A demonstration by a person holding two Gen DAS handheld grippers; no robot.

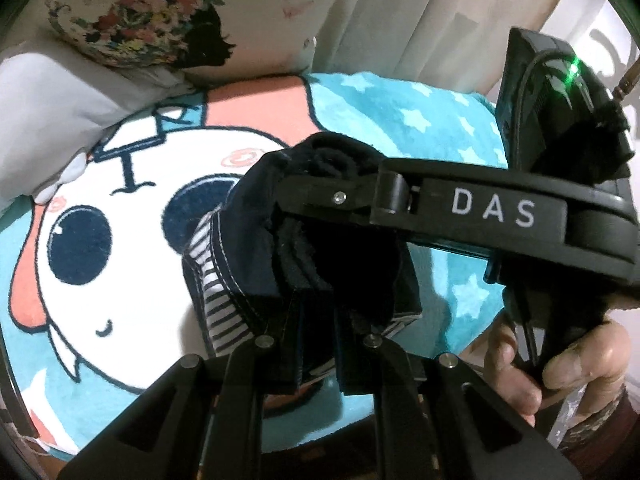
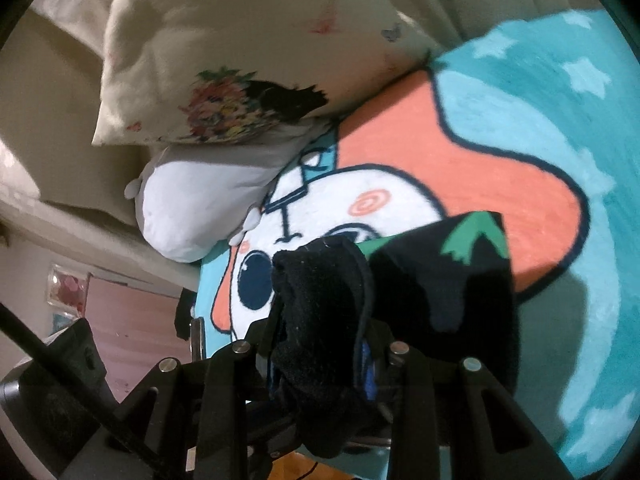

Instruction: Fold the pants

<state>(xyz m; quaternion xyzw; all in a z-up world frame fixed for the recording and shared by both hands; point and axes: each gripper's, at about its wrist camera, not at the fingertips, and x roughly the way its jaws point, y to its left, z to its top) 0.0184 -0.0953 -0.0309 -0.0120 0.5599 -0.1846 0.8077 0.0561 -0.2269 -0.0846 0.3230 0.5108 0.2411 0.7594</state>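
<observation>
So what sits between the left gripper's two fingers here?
A bunched fold of the dark pants, striped lining showing, fills the gap in the left gripper; the right gripper pinches the same bundle, seen in the left wrist view.

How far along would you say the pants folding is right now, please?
Mid-fold. The pants are already bunched into several layers. Both tools, left and right, are clamped on the fabric above the cartoon blanket. Laying them flat and releasing remains.

Cartoon blanket [image 1: 100, 288], floral pillow [image 2: 248, 60], pale curtain [image 1: 420, 12], pink door [image 2: 128, 320]
</observation>
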